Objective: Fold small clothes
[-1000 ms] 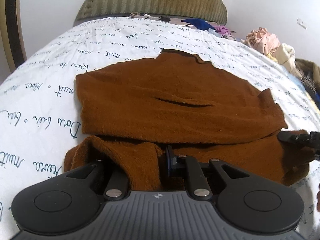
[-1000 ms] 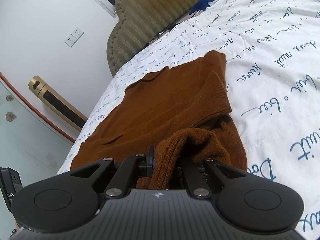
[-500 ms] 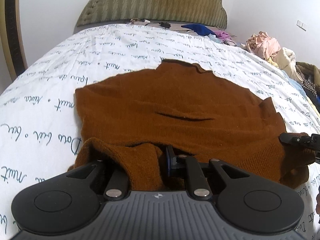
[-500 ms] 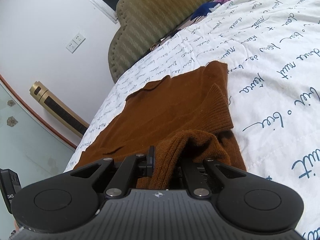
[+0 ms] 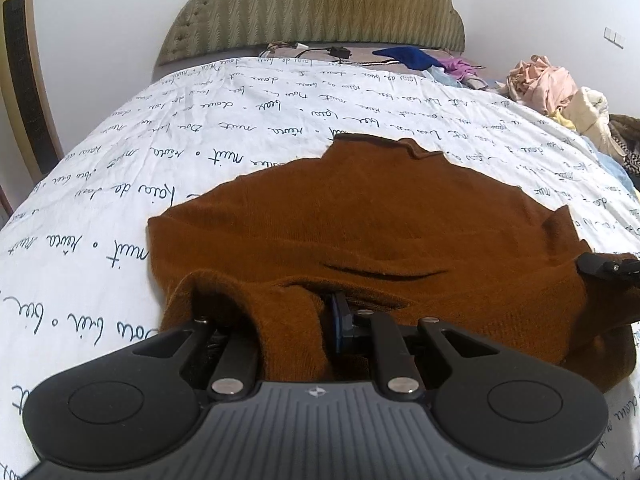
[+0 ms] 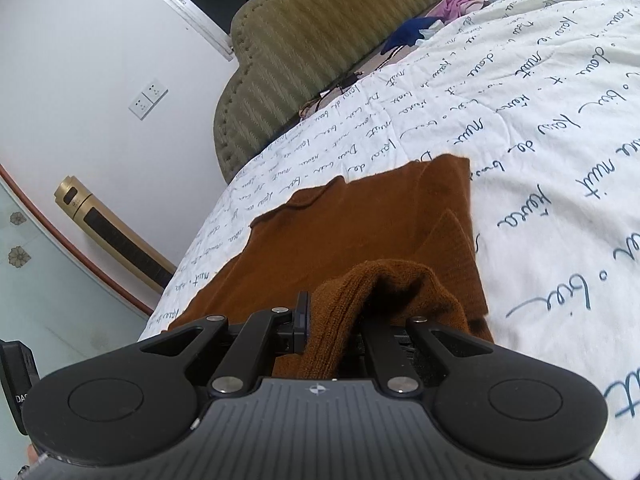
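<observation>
A brown knitted sweater point(image 5: 380, 220) lies on the white bed cover with its collar pointing at the headboard. My left gripper point(image 5: 292, 320) is shut on the sweater's near hem at the left and holds it lifted and doubled over the body. My right gripper point(image 6: 336, 320) is shut on the near hem at the right side of the sweater point(image 6: 360, 220), also raised. The right gripper also shows in the left wrist view point(image 5: 608, 270), at the sweater's right edge. A cuffed sleeve point(image 6: 452, 240) lies folded across the body.
The bed cover point(image 5: 240, 140) is white with blue script. A green padded headboard point(image 5: 320, 4) stands at the far end. Loose clothes point(image 5: 552, 84) are piled at the far right. Cables and a blue garment point(image 5: 408, 56) lie by the headboard. A gold tower unit point(image 6: 112, 232) stands left.
Both grippers have carried the near hem forward over the sweater toward the collar. The folded layer now covers more of the body, and the views have risen and moved closer to the headboard.
</observation>
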Demonstrator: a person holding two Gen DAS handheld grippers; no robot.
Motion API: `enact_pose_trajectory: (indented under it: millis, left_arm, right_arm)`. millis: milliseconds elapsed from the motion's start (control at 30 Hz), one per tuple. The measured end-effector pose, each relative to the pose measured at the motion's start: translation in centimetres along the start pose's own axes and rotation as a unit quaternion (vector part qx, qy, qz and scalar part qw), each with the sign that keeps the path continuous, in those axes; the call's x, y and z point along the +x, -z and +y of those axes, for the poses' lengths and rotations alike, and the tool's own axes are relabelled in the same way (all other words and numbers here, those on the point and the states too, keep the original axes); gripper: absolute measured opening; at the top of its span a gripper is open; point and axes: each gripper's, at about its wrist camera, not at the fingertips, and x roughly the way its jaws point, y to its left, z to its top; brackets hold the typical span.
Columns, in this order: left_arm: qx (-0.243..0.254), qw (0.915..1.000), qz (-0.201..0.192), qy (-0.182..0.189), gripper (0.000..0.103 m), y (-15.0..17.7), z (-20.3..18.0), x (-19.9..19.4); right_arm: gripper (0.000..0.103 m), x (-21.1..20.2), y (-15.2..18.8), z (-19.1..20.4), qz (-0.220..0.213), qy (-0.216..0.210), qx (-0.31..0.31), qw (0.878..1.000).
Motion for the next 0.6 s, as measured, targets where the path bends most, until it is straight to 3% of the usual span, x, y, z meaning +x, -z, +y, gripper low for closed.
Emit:
enact_pose_trajectory:
  millis: [300, 600]
  left_arm:
    - [0.002, 0.9999, 0.015, -0.003, 0.015, -1.7, 0.0, 2.0]
    - [-0.023, 0.9985, 0.044, 0.023, 0.015, -4.4, 1.1, 5.4]
  right_arm:
    - [0.009, 1.6, -1.4, -0.3, -0.004, 0.009, -0.002, 1.0]
    - [0.009, 4.4, -3.5, -0.7, -0.006, 0.025, 0.003, 1.0]
